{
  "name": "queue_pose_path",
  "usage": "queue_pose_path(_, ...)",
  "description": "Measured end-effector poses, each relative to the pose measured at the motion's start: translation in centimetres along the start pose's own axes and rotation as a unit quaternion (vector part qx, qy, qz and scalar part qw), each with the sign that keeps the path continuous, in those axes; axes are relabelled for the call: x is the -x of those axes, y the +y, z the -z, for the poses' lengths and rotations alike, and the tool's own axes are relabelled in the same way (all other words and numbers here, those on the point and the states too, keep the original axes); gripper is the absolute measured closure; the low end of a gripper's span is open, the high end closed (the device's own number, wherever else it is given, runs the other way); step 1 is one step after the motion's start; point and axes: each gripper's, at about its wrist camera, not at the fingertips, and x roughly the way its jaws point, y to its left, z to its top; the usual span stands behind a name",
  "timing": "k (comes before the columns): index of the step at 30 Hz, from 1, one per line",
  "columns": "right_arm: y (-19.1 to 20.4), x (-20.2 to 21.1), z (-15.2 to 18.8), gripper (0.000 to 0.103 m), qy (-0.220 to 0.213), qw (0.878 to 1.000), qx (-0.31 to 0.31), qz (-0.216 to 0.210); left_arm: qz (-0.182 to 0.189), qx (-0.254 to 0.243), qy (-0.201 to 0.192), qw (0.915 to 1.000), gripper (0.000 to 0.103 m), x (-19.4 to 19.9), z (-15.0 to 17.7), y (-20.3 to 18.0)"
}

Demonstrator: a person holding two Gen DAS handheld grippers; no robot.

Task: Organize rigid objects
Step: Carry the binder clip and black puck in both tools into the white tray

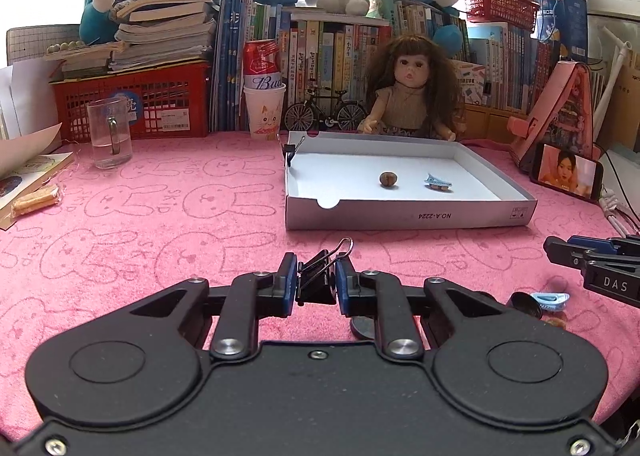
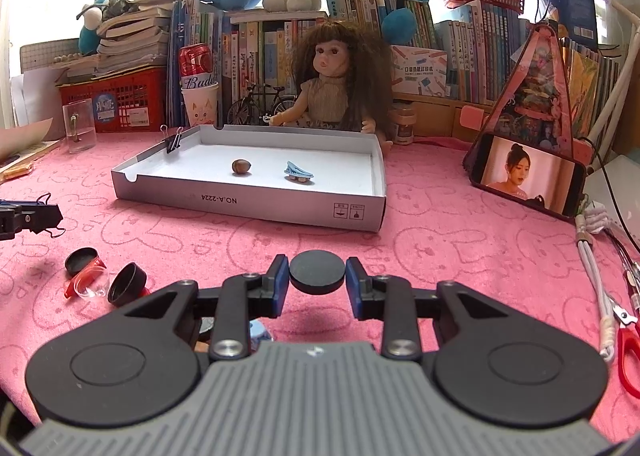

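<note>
Item: left gripper (image 1: 316, 286). Jaws clamped on a black binder clip (image 1: 317, 279), its wire handle pointing up and forward; it is gripped across the body, likely so the handles stay free of the pads. Held above the pink cloth (image 1: 160, 224), short of the tray.

Item: right gripper (image 2: 317, 283). Jaws closed against the rim of a flat black disc (image 2: 317, 271), held level between the blue pads, a grip that suits a thin round piece that offers only its edge.

Item: white cardboard tray (image 1: 408, 212). Sits open on the cloth before the doll (image 1: 408, 92); evidently the collection point. Contents: a brown nut (image 1: 388, 179) and a blue hair clip (image 1: 438, 182), apart from each other on the floor of the tray. A second binder clip (image 1: 291, 152) is fastened on the left wall.

Item: loose pieces remaining on the cloth. Black cap (image 2: 82, 259), black lens-like ring (image 2: 128, 283) and a clear red-trimmed piece (image 2: 89, 283), grouped left of the right gripper.

Judgement: sorting is partway through; both held items appear bound for the tray.
</note>
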Motion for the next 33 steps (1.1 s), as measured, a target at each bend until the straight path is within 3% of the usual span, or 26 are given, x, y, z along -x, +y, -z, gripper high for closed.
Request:
queue_pose_path(16,-1.0,-3.4,-4.8,0.067,-0.017,1.0,-0.023,-0.001,0.013,-0.006,-0.028,0.9995,0.084,-3.8,-5.9,-1.6)
queue_pose_path(28,-1.9,-8.3,-7.6,0.067,0.017,0.999,-0.045,-0.018,0.05,0.009,0.016,0.9986,0.084,-10.4,-9.3,-2.9)
queue_pose_path(33,-3.2,-11.2,-9.1,0.067,0.049,0.995,-0.076,-0.033,0.043,0.007,0.035,0.9985,0.084,-14.0,-10.3,-3.5)
